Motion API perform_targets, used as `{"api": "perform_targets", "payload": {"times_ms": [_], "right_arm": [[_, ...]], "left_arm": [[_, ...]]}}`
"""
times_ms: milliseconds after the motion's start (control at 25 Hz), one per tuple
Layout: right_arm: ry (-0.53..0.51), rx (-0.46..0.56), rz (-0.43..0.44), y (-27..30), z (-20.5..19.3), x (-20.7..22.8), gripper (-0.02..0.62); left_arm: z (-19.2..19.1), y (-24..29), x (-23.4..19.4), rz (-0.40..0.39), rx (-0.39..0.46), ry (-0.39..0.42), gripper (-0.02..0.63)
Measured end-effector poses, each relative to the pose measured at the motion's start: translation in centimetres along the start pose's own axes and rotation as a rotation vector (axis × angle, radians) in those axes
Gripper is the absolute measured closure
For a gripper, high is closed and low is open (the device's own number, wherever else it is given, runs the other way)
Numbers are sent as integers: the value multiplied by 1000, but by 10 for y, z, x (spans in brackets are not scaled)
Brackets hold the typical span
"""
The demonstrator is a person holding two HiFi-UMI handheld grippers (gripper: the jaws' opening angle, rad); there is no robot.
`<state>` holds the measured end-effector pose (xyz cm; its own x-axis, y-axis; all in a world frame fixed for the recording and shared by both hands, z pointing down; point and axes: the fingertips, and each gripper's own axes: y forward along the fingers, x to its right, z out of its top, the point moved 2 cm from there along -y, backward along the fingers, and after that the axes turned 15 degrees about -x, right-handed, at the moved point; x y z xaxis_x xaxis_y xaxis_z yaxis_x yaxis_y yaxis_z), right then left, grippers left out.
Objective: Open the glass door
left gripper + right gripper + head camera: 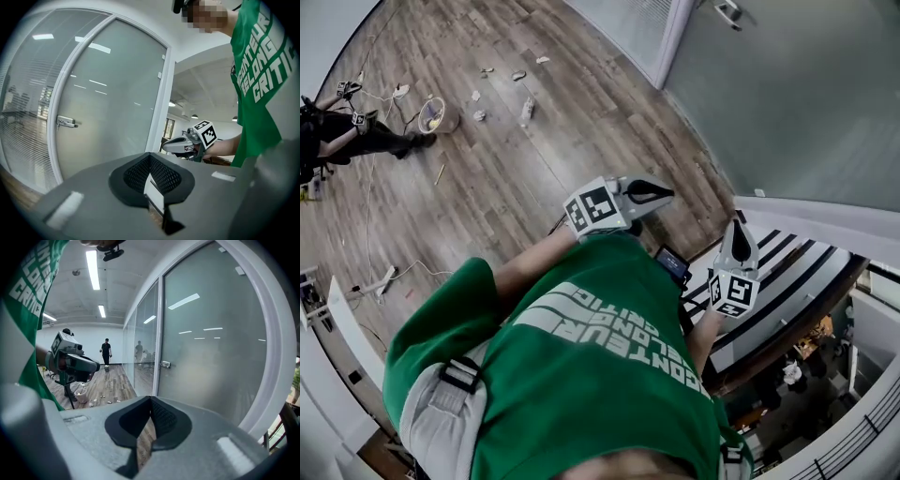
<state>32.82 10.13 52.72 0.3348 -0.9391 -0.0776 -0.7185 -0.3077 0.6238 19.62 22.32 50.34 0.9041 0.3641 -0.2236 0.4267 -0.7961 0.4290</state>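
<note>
Your green shirt (600,366) fills the bottom of the head view, and just past it both tools point toward the frosted glass door (787,103). The left gripper (656,194) has its jaws together with nothing between them. The right gripper (738,230) is the same, pads pressed flat on each other and empty. The door handle (729,11) is well apart from both, at the door's edge beside the white frame (670,42).

Judging from this, the main risk is arriving at the handle with the jaws together. You could then only nudge the lever, and the tips may skid off the metal onto the glass. The lever looks small, so a grip near its free end could slip as you turn it. If the door swings toward you while you stand square to it, it would meet your body or the idle gripper. Paper scraps (502,89) lie on the wooden floor (534,159) near the glass partition's foot and could shift underfoot. At the head view's lower right there seems to be a rail above a lower level, though the warped picture leaves that unsure. Don't back that way.

Only the left gripper view shows the handle side-on as a lever, with the right gripper hovering beyond. The right gripper view adds a person (106,351) standing far down the room, whom the left gripper view misses. Only the head view shows your footing.
</note>
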Motion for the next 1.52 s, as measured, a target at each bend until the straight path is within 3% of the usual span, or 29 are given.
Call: {"api": "perform_targets", "payload": {"times_ms": [440, 760, 1120, 1280, 1520], "right_arm": [[-35, -20, -14, 41, 33, 18, 603], [-63, -11, -32, 86, 87, 45, 603], [-118, -20, -22, 138, 142, 42, 603], [-166, -46, -59, 158, 161, 50, 603], [-151, -69, -118, 176, 172, 74, 603]], "left_arm": [[16, 17, -59, -2, 33, -9, 592], [47, 22, -122, 2, 57, 3, 592], [58, 1, -194, 39, 87, -30, 592], [63, -10, -226, 58, 99, -42, 592], [65, -13, -257, 69, 101, -46, 592]]}}
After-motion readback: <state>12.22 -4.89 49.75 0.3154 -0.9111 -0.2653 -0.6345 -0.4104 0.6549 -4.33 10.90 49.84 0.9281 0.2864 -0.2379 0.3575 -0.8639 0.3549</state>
